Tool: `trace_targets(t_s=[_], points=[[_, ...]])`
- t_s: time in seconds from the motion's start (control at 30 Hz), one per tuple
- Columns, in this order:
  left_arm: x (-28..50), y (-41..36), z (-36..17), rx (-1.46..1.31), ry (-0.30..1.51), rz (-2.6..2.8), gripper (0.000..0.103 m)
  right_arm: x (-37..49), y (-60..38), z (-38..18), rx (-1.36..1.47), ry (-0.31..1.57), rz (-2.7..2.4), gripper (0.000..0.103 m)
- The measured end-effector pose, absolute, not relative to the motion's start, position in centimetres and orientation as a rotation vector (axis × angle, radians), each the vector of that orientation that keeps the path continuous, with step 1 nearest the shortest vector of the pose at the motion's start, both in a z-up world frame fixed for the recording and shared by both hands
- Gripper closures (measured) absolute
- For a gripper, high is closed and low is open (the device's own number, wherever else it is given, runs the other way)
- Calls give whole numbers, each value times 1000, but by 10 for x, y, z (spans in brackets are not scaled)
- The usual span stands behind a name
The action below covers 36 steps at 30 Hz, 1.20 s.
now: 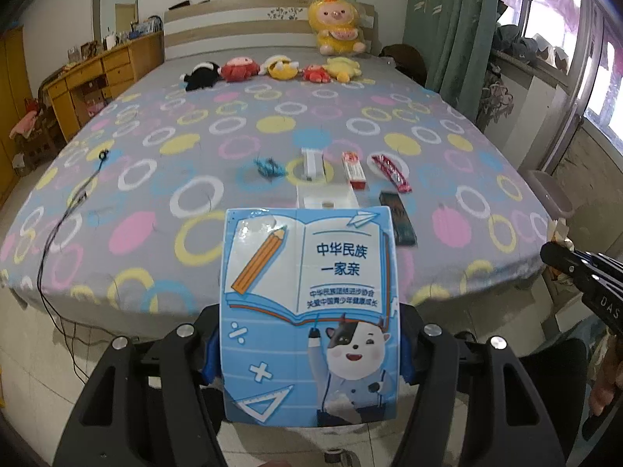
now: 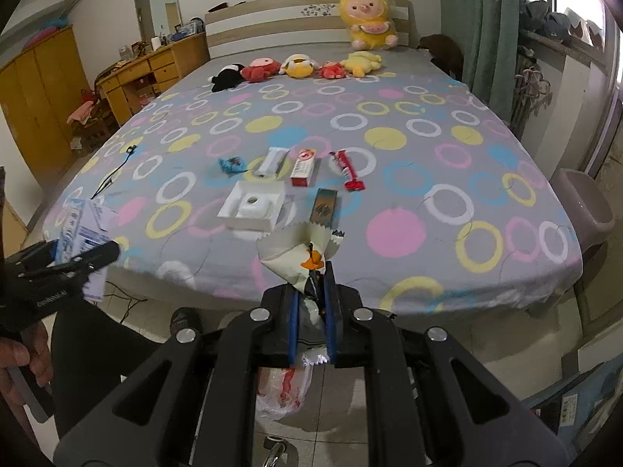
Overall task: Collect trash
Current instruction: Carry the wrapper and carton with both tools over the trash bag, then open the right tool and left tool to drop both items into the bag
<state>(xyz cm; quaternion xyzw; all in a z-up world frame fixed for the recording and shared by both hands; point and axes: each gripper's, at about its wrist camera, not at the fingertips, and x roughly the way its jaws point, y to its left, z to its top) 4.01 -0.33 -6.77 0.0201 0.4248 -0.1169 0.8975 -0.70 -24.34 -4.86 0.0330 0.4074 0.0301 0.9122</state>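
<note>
My left gripper (image 1: 307, 354) is shut on a blue milk carton (image 1: 307, 311) with a cartoon cow, held upright over the floor before the bed. My right gripper (image 2: 313, 311) is shut on a cream snack wrapper (image 2: 300, 253) with an orange print, held just off the bed's near edge. More trash lies on the bed: a white open box (image 2: 251, 208), a dark wrapper (image 2: 323, 208), a red and white carton (image 2: 303, 167), a red wrapper (image 2: 346, 169), a white box (image 2: 272, 161) and a crumpled blue wrapper (image 2: 231, 165).
The bed (image 2: 389, 136) has a ring-patterned sheet, with plush toys (image 2: 296, 66) along the headboard. A grey bin (image 2: 584, 202) stands at the bed's right side. A plastic bag (image 2: 282, 389) lies on the floor below my right gripper. A black cable (image 1: 62, 218) hangs off the left edge.
</note>
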Motion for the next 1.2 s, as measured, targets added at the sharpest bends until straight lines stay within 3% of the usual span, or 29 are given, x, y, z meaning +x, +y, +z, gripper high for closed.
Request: trace_targets(t_s=[0.73,1.2], points=[[28,-12,-235,67,1173,-243,40,-3,-173,-184,34,1012,192,92],[35,-12,-301,71,1278,-216,40,22,-163,-251,77,1091,219,92]])
